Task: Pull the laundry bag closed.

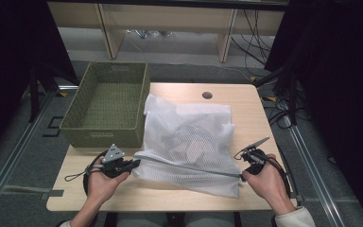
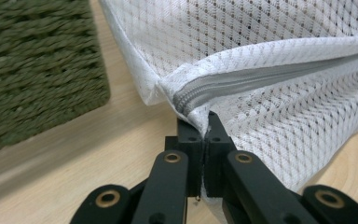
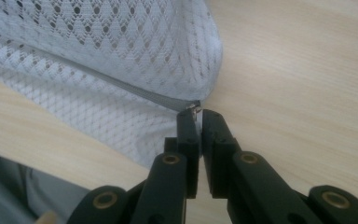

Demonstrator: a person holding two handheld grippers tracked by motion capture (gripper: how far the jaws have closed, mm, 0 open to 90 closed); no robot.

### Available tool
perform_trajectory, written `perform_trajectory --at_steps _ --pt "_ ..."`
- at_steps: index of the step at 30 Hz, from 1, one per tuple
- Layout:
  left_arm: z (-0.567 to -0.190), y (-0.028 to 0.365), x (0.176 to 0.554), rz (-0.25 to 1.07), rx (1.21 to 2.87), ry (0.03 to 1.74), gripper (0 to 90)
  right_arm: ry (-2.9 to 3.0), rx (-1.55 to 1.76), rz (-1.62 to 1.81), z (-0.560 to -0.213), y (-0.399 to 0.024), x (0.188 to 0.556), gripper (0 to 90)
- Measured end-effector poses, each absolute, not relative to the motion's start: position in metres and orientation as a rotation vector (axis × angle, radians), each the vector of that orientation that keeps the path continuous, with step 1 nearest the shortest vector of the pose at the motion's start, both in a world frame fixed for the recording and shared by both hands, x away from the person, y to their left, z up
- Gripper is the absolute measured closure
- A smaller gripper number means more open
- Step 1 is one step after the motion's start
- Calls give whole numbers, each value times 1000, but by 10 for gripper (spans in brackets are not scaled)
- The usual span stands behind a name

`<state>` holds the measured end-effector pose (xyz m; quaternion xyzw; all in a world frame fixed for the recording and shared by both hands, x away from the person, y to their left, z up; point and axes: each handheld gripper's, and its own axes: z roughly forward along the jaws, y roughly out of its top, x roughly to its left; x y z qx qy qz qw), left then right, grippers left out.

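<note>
Two grippers stretch the grey zipper (image 1: pixel 189 166) of a white mesh laundry bag (image 1: pixel 189 142) lying right of the green woven basket (image 1: pixel 106 106): left gripper (image 2: pixel 207 122) pinches its fabric corner, right gripper (image 3: pixel 197 112) nips the pull. Likely next: slide the pull along.

The desk (image 1: pixel 246 97) was a light wood top with rounded corners and a small round dark hole (image 1: pixel 207 95) near its far edge. A green woven basket (image 1: pixel 106 105) stood on its far left part, overhanging the left edge. Just right of the basket, touching its near right corner, a white mesh bag (image 1: pixel 189 142) with a grey zip (image 1: pixel 189 165) lay spread across the middle toward the near edge.
</note>
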<state>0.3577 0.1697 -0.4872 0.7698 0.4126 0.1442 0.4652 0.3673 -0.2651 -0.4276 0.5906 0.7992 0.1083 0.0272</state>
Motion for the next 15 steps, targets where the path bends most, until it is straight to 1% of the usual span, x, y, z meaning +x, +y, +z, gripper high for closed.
perform_trajectory --at_steps 7,9,10,12,15 --pt "-489 162 364 379 1958 966 881 2397 1829 385 -429 -273 371 869" --pt "-491 161 364 364 1955 946 880 2385 1829 375 -429 -272 371 868" --pt "-491 162 364 383 1987 921 879 2390 1814 385 -429 -271 371 867" --pt "-492 160 363 377 1971 926 873 2398 1797 383 -432 -269 371 867" --pt "-493 161 364 376 1992 918 866 2402 1799 386 -434 -269 372 866"
